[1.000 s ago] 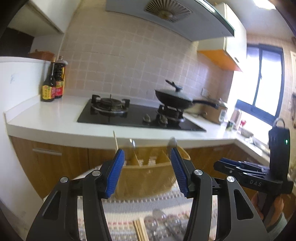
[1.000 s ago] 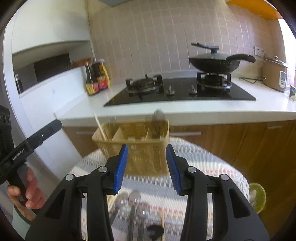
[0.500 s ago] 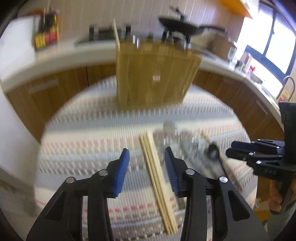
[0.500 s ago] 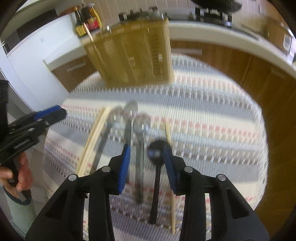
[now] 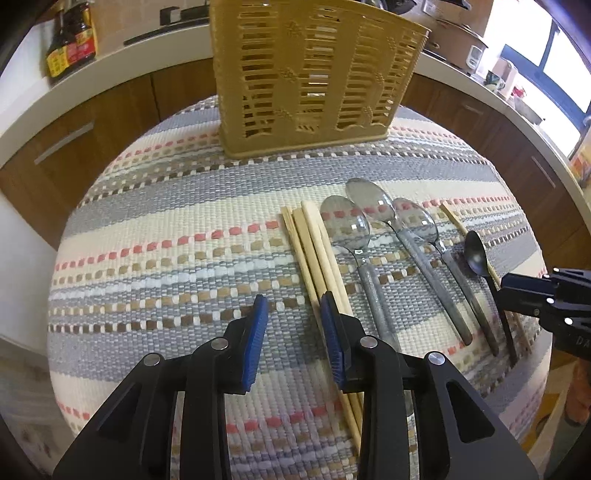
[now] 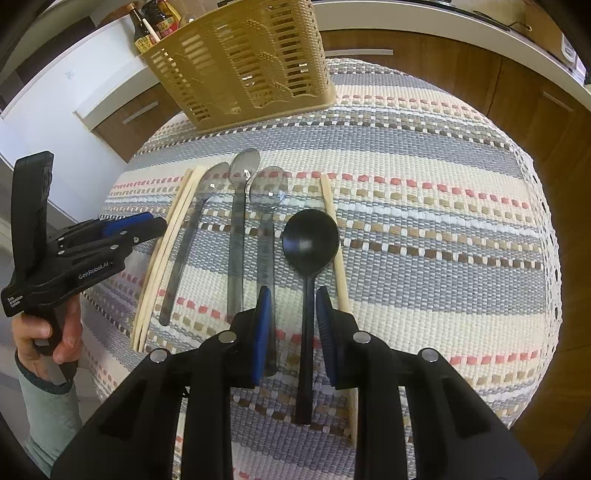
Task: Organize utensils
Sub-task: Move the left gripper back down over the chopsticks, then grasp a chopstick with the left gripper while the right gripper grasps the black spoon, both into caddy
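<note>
A tan slotted utensil basket (image 5: 314, 74) (image 6: 243, 62) stands at the far side of a striped woven cloth (image 5: 166, 240) (image 6: 424, 221). In front lie a bundle of wooden chopsticks (image 5: 314, 251) (image 6: 173, 221), three metal spoons (image 5: 345, 225) (image 6: 243, 162), a black spoon (image 5: 476, 253) (image 6: 310, 236) and one loose chopstick (image 5: 452, 218) (image 6: 334, 229). My left gripper (image 5: 291, 306) (image 6: 155, 225) is closing, its right pad over the chopstick bundle, nothing pressed. My right gripper (image 6: 291, 295) (image 5: 504, 291) is closing around the black spoon's handle, with gaps still showing on both sides.
Sauce bottles (image 5: 70, 37) (image 6: 155, 22) stand on the white counter behind, above wooden cabinet fronts. A chopstick (image 6: 151, 29) sticks out of the basket. A person's hand (image 6: 48, 332) grips the left tool beyond the cloth's left edge.
Both grippers have dropped and tipped down from facing the stove to just above the utensils on the cloth. Both pairs of jaws have narrowed.
</note>
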The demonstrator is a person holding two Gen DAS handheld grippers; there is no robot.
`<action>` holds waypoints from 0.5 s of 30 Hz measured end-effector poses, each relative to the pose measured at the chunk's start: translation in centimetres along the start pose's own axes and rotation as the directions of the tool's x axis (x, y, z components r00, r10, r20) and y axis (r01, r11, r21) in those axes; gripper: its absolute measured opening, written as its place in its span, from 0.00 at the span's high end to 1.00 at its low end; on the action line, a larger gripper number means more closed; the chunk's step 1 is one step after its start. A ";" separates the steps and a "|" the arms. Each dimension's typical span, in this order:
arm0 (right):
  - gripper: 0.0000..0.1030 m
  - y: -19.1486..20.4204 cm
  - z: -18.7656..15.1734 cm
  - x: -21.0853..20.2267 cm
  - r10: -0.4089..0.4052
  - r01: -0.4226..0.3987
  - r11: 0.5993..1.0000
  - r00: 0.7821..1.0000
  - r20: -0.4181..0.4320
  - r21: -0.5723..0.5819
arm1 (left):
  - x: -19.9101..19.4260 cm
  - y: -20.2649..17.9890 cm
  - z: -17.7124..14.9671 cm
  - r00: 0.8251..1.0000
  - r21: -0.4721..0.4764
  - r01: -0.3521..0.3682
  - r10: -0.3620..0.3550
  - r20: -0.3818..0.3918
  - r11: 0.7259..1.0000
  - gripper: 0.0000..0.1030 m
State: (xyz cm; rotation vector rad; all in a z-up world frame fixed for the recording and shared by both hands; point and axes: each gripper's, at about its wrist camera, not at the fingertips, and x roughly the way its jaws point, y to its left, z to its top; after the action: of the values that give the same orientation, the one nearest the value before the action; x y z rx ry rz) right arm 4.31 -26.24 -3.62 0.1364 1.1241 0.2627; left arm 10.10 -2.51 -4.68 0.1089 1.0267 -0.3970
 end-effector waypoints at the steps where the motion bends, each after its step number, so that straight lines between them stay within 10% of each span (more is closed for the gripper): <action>1: 0.78 0.0 0.0 -0.2 -0.001 0.001 1.000 1.000 -0.001 -0.002 | 0.1 -0.2 0.1 1.000 0.004 -0.004 0.004 -0.002 1.000 0.72; 8: 0.78 0.3 0.0 0.4 -0.001 0.001 1.000 1.000 -0.017 -0.011 | 0.6 -1.3 0.4 0.999 0.036 -0.030 0.031 -0.015 0.999 0.72; 15: 0.81 -0.2 0.0 -0.2 0.026 -0.026 1.000 1.000 -0.018 -0.005 | 0.5 -0.6 0.2 0.999 0.044 -0.034 0.035 -0.021 0.998 0.93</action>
State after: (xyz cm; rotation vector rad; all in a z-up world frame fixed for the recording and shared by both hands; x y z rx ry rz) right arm 4.29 -26.50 -3.47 0.1440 1.1401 0.2903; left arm 10.27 -3.26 -4.95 0.1703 1.0365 -0.3878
